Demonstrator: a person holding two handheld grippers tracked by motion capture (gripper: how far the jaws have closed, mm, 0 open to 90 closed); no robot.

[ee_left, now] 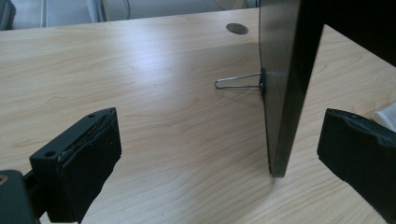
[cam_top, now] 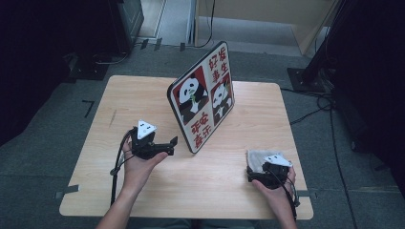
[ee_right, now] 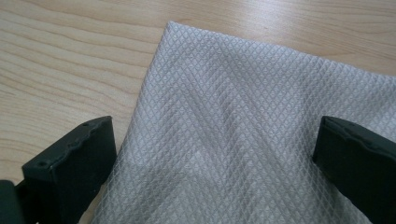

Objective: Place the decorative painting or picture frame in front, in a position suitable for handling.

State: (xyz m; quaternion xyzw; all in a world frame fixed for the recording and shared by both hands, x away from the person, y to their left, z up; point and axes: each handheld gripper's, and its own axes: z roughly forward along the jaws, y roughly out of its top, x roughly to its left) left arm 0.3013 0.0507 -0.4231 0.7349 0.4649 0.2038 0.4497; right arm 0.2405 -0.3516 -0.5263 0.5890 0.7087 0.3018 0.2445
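Upright, the panda board [cam_top: 202, 97] — red-and-white panels, thin dark edge.

This looks like a lab or studio set up for recording. A small wooden table [cam_top: 143, 95] stands alone on grey carpet [cam_top: 47, 138], with tape marks [cam_top: 88, 107] on the floor at left, loose cables [cam_top: 315, 102] at right, and dark equipment stands [cam_top: 305, 76] at the far corners.
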